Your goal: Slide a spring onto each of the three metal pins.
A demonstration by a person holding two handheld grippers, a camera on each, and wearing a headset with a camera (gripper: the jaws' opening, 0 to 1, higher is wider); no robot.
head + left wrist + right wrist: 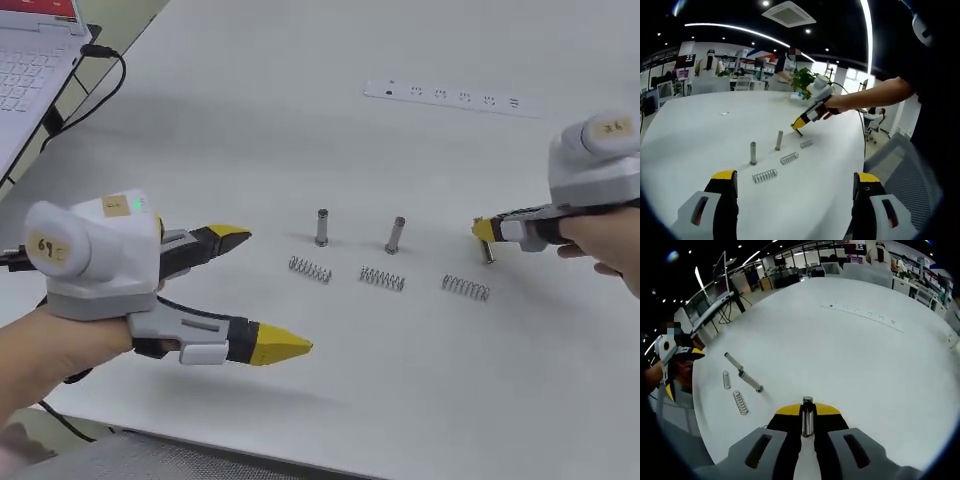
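Metal pins, three in number. The left pin [322, 227] and the middle pin [396, 235] stand on end side by side on the white table [250, 130], both bare. The third pin [807, 424] is clamped between the closed jaws of the right gripper [485, 231] and held roughly upright at the right end of the row. Whether its foot touches the table cannot be told. Springs, three in number. The left spring [309, 269], the middle spring [382, 279] and the right spring [466, 288] lie flat on the table in a row. Each is just in front of one pin's place, and none is touching or threaded onto a pin. The left gripper [268, 290] has its jaws spread wide with nothing between them. It hovers over the near left of the table, well apart from pins and springs. A power strip [455, 98] lies at the far side and a laptop [30, 50] sits at the far left corner. Progress, by judgement: no pin of the three carries a spring, so all three fittings remain. The pin in the right gripper looks like the first candidate, with the right spring lying nearest it.
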